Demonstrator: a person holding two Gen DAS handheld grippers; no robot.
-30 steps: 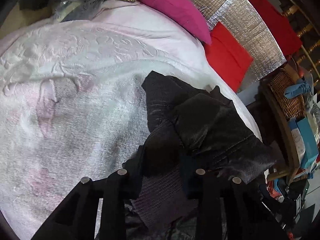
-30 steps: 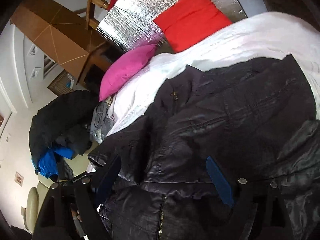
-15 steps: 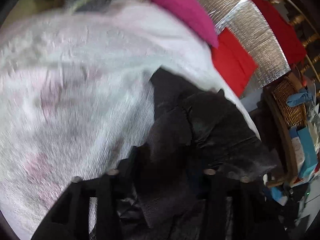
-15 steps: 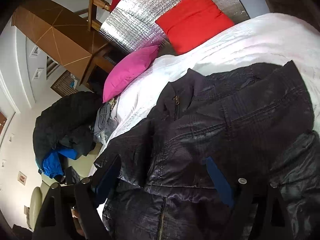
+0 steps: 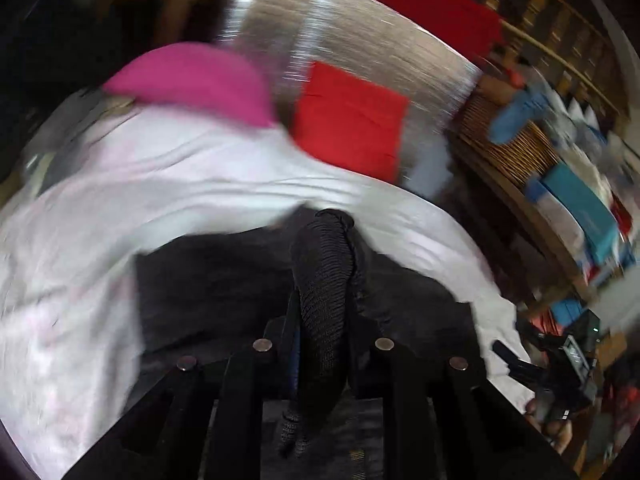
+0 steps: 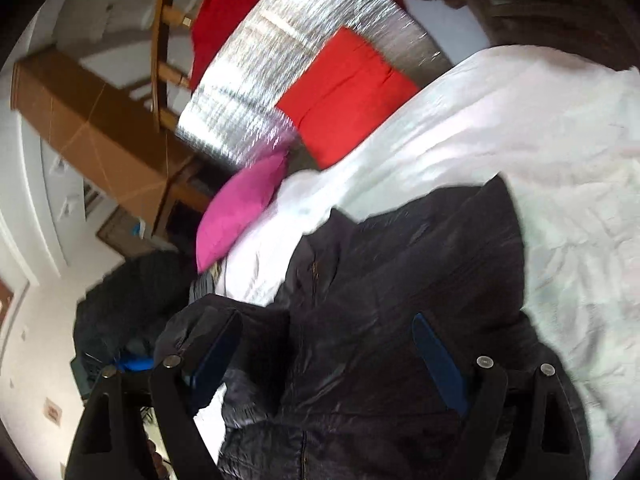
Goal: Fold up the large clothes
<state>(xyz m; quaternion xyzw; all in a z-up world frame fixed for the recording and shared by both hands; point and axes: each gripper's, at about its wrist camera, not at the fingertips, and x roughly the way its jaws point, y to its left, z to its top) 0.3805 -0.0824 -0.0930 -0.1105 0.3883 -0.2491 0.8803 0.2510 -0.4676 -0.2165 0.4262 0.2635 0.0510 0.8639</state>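
Note:
A large black jacket (image 6: 404, 288) lies crumpled on a white bedspread (image 6: 520, 128). In the left wrist view my left gripper (image 5: 324, 316) is shut on a ribbed black part of the jacket (image 5: 324, 272), which rises in a bunched column between the fingers; the rest of the jacket (image 5: 208, 280) spreads flat behind it. In the right wrist view my right gripper (image 6: 328, 340) is open, its blue-padded fingers (image 6: 436, 360) spread wide just over the jacket's near side. The left wrist view is blurred by motion.
A pink cushion (image 5: 192, 80) and a red cushion (image 5: 348, 120) lean on a silver quilted headboard (image 5: 360, 40) at the bed's far end. Wicker shelves with clutter (image 5: 540, 152) stand right of the bed. A dark clothes pile (image 6: 132, 292) sits beside the bed.
My left gripper has closed on the jacket's ribbed part and swung, turning its view toward the headboard. My right gripper stays open and has shifted slightly over the jacket.

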